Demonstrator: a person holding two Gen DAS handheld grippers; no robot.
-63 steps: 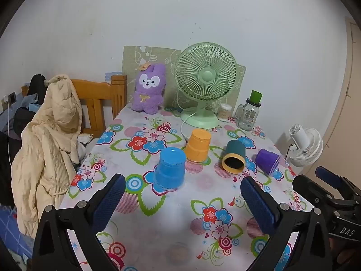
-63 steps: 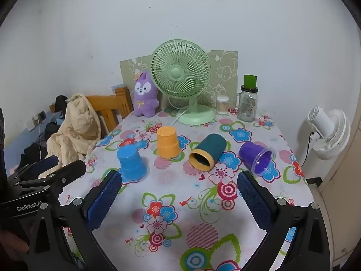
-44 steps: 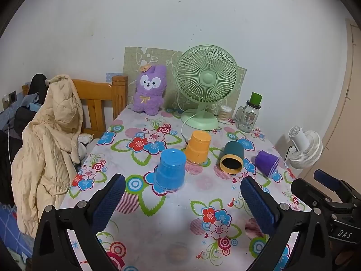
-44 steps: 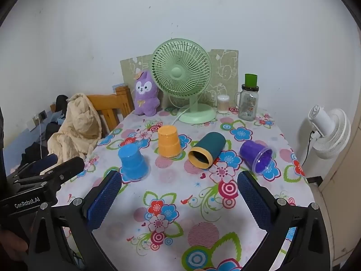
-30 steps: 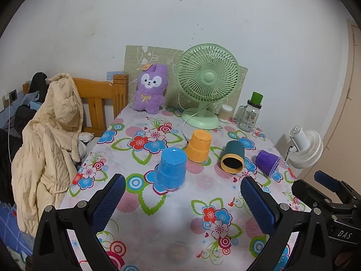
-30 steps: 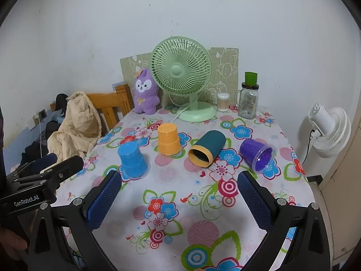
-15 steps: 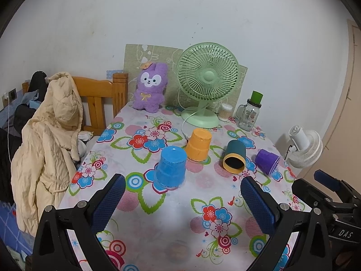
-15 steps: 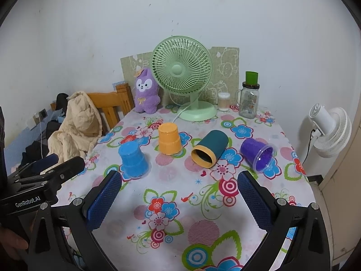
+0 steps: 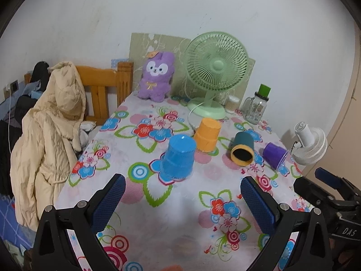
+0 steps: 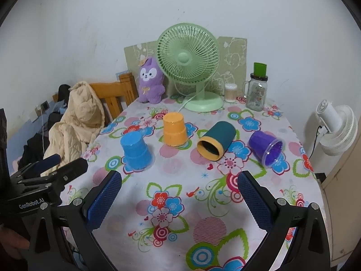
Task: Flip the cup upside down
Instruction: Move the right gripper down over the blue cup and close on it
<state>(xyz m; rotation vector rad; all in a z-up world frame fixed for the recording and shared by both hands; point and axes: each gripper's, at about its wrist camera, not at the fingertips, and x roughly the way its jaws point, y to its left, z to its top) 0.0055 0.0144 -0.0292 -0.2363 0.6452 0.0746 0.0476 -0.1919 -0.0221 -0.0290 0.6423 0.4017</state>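
Well beyond right tool (image 10: 179,199), teal cup (image 10: 216,143)

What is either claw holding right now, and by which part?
Nothing is held. The left claw and the right claw are both open over the table, short of the cups; the blue cup stands untouched.

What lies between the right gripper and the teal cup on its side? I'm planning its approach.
Only bare floral tablecloth lies between the open right gripper and the teal cup, seen in the right wrist view.
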